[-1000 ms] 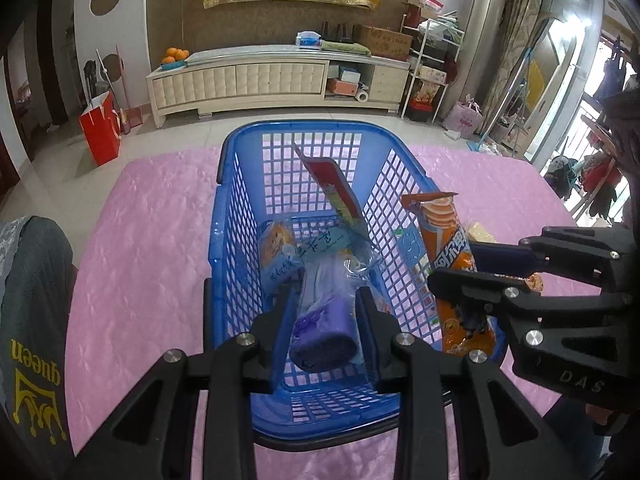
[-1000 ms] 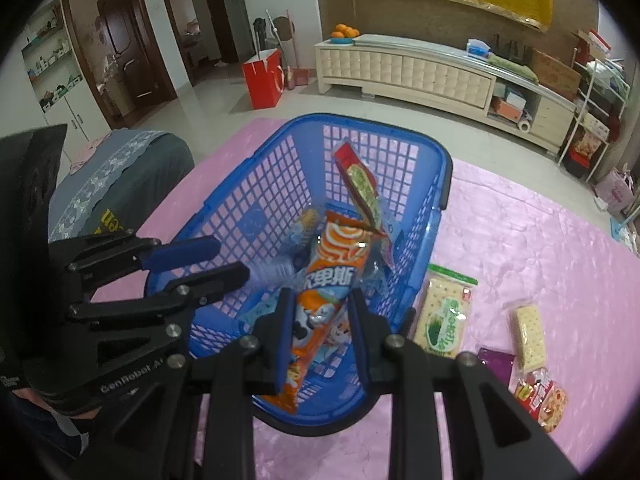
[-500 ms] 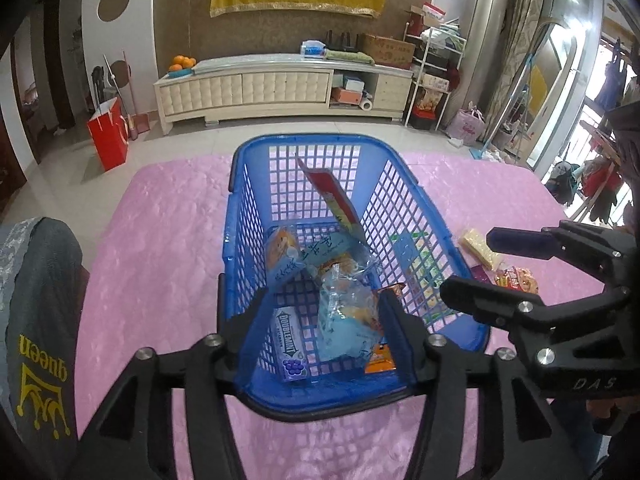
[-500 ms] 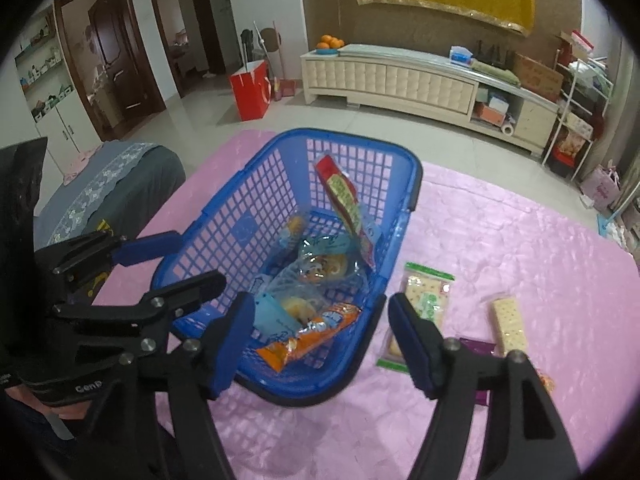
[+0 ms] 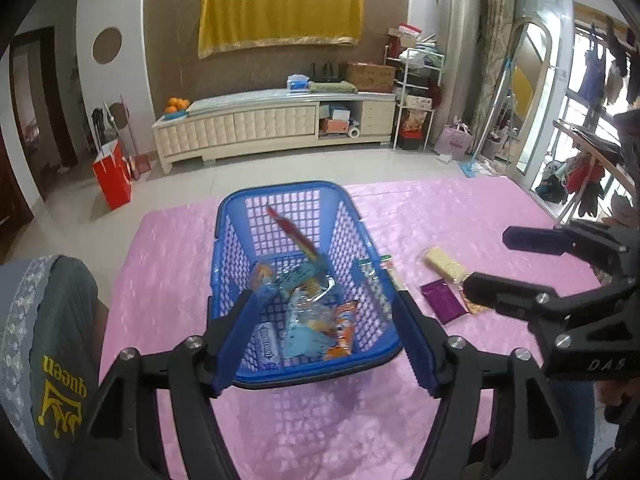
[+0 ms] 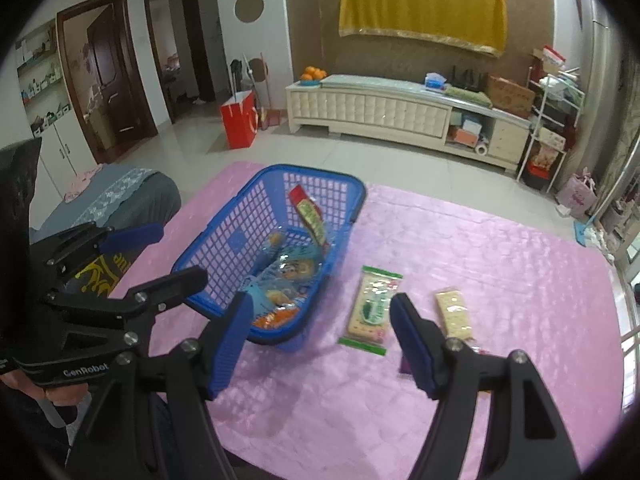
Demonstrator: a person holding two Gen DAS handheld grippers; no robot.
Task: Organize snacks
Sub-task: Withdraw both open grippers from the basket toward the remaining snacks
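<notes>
After letting go of two snacks, pulled back and up from the blue plastic basket with holes [image 5: 304, 376] on the bench with the shiny pink cloth [image 6: 480, 248]. Left gripper [image 5: 324, 300]: jaws spread wide, holding nothing. Right gripper [image 6: 320, 304]: same, jaws wide apart and empty.

A second ago, clamped on a small purple and white packet [image 5: 266, 346] on the left and a long orange packet [image 5: 342, 332] on the right, both over the basket. Now lying inside at the near end, with a clear blue bag [image 5: 308, 320] between them. Also in there: a red and green packet [image 6: 310, 216] leaning up near the far wall.

So two more snacks put away. Not done yet, though. Out on the cloth, right of the basket: a green and white cracker packet [image 6: 370, 308] close by, a pale cracker bar in clear wrap [image 6: 452, 314], and a flat dark purple packet [image 5: 442, 302].

Probably next: reach for the green and white one with the right gripper, as the snack nearest its jaws.
</notes>
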